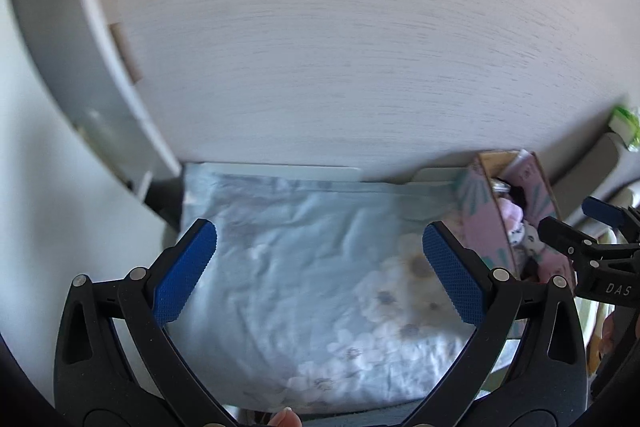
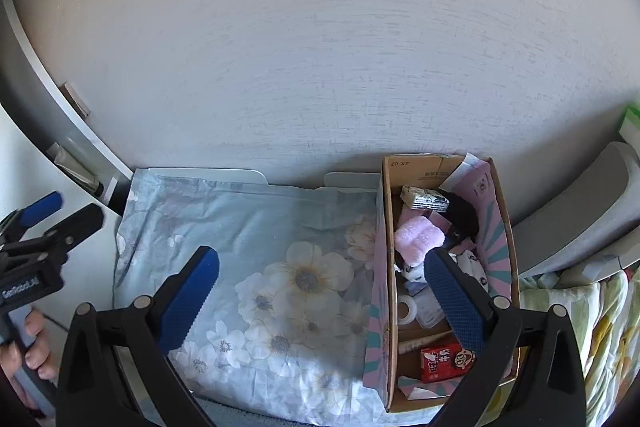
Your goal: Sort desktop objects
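Note:
A cardboard box (image 2: 502, 211) with pink patterned sides stands at the right on a blue floral cloth (image 2: 256, 251). It holds a pink fluffy item (image 2: 418, 237), a red carton (image 2: 444, 361), a tape roll (image 2: 406, 307), a small patterned packet (image 2: 424, 199) and black and white fabric items. My right gripper (image 2: 320, 301) is open and empty, above the cloth at the box's left wall. My left gripper (image 1: 320, 267) is open and empty over the cloth (image 1: 304, 267), left of the box (image 1: 492, 227). Each gripper shows at the edge of the other's view.
A pale wall (image 2: 320, 47) rises right behind the cloth and box. A white panel (image 2: 52, 95) stands at the left. A grey curved object (image 2: 580, 211) and yellow-green patterned bedding (image 2: 592, 327) lie to the right of the box.

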The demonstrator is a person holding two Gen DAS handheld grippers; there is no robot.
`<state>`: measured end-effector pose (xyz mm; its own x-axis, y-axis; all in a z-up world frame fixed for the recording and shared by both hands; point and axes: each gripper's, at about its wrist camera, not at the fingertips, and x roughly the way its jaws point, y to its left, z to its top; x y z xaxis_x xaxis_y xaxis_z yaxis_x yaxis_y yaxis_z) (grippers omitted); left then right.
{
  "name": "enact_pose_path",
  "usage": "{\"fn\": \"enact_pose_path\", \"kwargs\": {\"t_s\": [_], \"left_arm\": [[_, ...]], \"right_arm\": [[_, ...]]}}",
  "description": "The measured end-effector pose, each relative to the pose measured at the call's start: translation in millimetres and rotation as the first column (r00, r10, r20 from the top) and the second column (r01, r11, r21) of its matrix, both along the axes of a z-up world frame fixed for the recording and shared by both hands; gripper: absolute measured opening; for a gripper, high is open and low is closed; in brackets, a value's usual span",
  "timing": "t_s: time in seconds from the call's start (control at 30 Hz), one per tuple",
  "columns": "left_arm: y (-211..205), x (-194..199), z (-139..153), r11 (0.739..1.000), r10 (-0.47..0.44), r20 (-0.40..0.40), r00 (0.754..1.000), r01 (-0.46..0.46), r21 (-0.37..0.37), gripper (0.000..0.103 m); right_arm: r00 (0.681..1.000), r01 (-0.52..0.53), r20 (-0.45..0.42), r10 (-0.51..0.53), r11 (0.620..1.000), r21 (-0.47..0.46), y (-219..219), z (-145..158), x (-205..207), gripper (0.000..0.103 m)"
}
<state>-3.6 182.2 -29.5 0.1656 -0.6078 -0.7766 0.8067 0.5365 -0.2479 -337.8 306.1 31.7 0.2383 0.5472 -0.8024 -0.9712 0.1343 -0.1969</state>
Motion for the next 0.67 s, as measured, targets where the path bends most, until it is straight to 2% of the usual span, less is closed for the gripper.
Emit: {"fn": "enact_pose_path", "kwargs": {"t_s": [0.23, 0.4, 0.67], "left_arm": [[18, 4, -10, 0.998, 0.057, 0.003, 0.998, -0.057, -0.004, 0.103], [17, 2, -11, 0.998, 0.055, 0.006, 0.998, -0.054, -0.008, 0.103], [14, 1, -10, 0.999, 0.040, 0.002, 0.999, -0.040, -0.025, 0.103]], "right_arm": [[0.999, -0.013, 0.043, 0.012, 1.000, 0.007, -4, -19, -17, 0.102], [0.999, -0.026, 0.034, 0.027, 0.999, -0.021, -2, -32, -22, 0.102], [0.999, -0.025, 0.047, 0.026, 1.000, -0.011, -2, -29, -24, 0.102]]}}
